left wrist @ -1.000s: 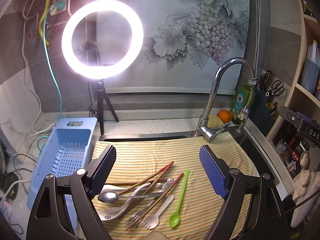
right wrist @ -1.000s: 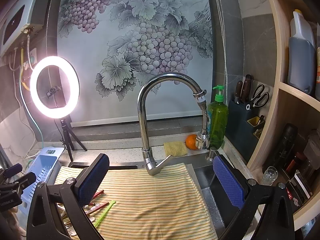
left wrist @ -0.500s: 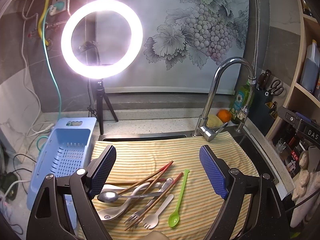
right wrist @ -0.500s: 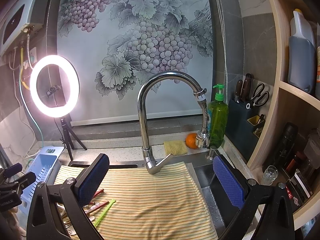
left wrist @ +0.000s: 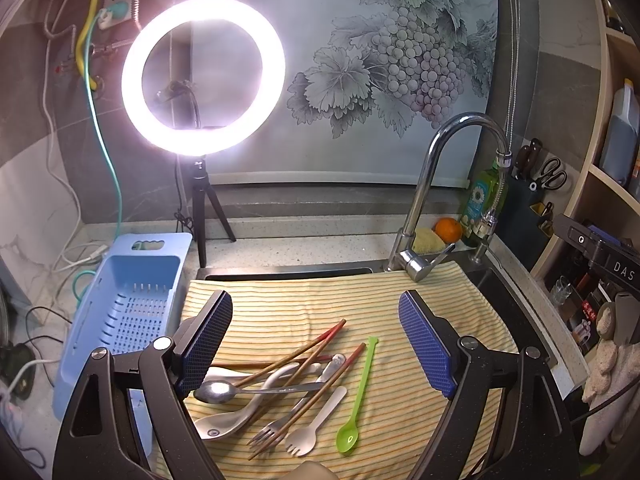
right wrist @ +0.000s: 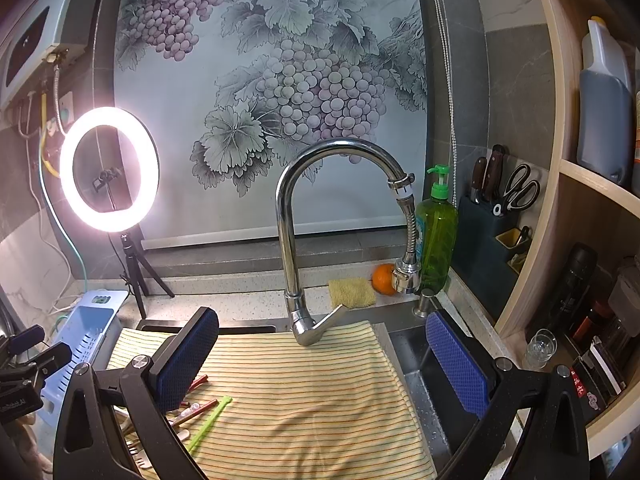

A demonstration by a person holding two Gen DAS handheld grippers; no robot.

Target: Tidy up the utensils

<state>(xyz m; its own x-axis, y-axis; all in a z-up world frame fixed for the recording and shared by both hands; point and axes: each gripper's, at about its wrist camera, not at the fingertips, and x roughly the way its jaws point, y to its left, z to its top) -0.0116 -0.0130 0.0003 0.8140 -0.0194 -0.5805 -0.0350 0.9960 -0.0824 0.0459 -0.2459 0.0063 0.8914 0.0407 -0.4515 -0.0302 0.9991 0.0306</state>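
Observation:
A pile of utensils lies on a yellow striped cloth (left wrist: 320,304): red-tipped chopsticks (left wrist: 304,354), a metal spoon (left wrist: 218,391), a white ceramic spoon (left wrist: 240,416), a metal fork (left wrist: 280,424), a white spork (left wrist: 310,430) and a green plastic spoon (left wrist: 356,400). My left gripper (left wrist: 320,342) is open and empty, hovering above the pile. My right gripper (right wrist: 324,364) is open and empty over the cloth's right part (right wrist: 304,400), with the green spoon (right wrist: 208,420) and chopsticks (right wrist: 196,384) at its lower left.
A blue perforated basket (left wrist: 132,312) stands left of the cloth. A chrome faucet (right wrist: 296,240) rises behind it, with a sponge (right wrist: 352,292), an orange (right wrist: 382,278) and a green soap bottle (right wrist: 436,232). A ring light on a tripod (left wrist: 202,76) stands at the back left. The open sink (right wrist: 432,380) lies to the right.

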